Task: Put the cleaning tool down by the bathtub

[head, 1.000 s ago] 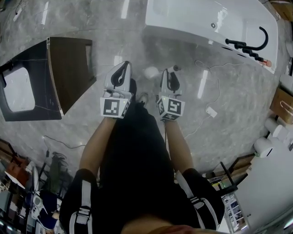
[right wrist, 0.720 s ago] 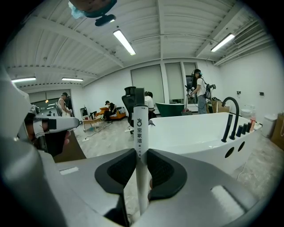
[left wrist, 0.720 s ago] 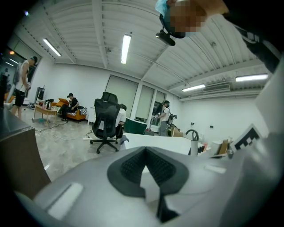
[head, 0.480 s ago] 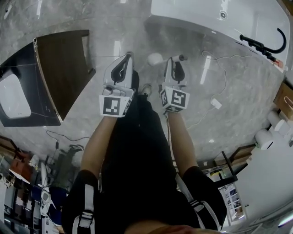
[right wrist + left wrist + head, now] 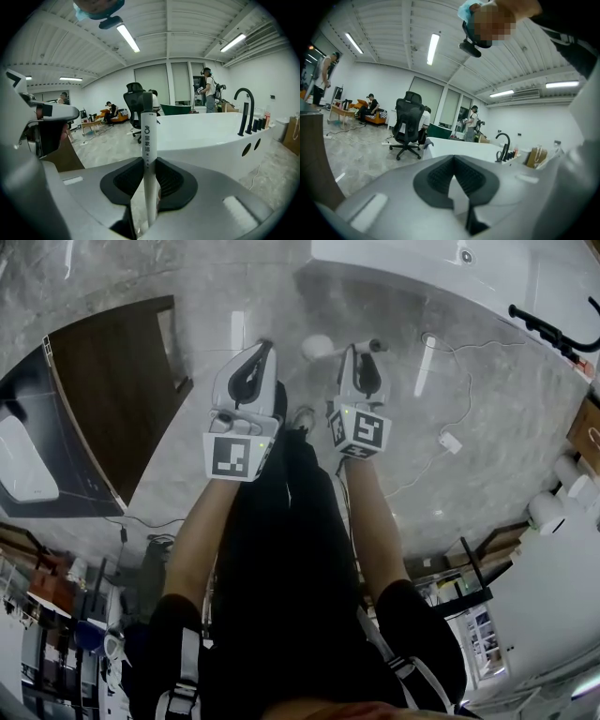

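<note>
In the head view my right gripper (image 5: 362, 360) is shut on the thin white handle of the cleaning tool (image 5: 317, 346), whose round white head pokes out to the left above the grey floor. The right gripper view has that handle (image 5: 148, 136) upright between the pads of the right gripper (image 5: 149, 165). Ahead and to the right stands the white bathtub (image 5: 422, 273) (image 5: 211, 129) with a black faucet (image 5: 244, 110). My left gripper (image 5: 258, 360) (image 5: 453, 161) hangs beside the right one, shut and holding nothing. The person's dark trousers fill the lower middle.
A dark wood cabinet (image 5: 108, 409) with a white basin stands at the left. A white cable with a plug (image 5: 450, 441) lies on the floor by the bathtub. A black office chair (image 5: 408, 127) and several people are farther back in the room.
The bathtub and faucet have slid toward the upper right of the head view and the cabinet has swung lower left. Both grippers keep their grip and spacing.
</note>
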A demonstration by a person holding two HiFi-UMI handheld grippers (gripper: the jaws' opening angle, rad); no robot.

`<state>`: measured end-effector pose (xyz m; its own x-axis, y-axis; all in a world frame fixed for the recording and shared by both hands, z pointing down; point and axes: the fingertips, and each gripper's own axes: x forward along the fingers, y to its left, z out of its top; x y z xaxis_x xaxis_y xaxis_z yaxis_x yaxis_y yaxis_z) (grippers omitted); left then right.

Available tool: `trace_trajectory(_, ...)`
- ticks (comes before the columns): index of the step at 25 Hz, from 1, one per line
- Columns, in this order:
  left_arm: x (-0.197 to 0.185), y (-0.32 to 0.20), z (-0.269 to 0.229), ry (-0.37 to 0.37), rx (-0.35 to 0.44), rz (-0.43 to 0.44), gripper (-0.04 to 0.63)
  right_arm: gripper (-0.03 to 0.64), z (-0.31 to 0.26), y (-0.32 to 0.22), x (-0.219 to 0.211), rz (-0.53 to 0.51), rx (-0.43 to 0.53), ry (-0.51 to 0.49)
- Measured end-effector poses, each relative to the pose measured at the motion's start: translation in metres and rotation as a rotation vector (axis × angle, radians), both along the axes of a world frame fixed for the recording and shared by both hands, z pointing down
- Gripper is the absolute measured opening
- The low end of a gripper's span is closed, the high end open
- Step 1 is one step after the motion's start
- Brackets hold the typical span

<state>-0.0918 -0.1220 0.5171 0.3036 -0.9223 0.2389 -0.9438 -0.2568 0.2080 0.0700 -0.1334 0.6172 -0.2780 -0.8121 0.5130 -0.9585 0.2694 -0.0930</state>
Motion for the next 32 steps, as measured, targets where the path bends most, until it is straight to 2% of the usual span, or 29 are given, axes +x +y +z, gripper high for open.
trace_trajectory(11, -0.008, -0.015, 0.054, 0.011, -0.019, -0.022, 0.008, 0.084, 0.076, -0.017, -0.001, -0.012, -0.045, 0.009)
trace_trajectory(21, -0.015, -0.032, 0.080, 0.044, -0.018, -0.035, 0.008, 0.084, 0.131, -0.029, -0.006, -0.012, -0.094, 0.042)
trace_trajectory(26, -0.016, -0.041, 0.096, 0.041, -0.047, -0.001, 0.008, 0.084, 0.159, -0.040, -0.013, -0.026, -0.110, 0.044)
trace_trajectory(32, -0.024, -0.053, 0.113, 0.040, -0.056, -0.004, 0.008, 0.084, 0.189, -0.052, -0.019, -0.029, -0.136, 0.055)
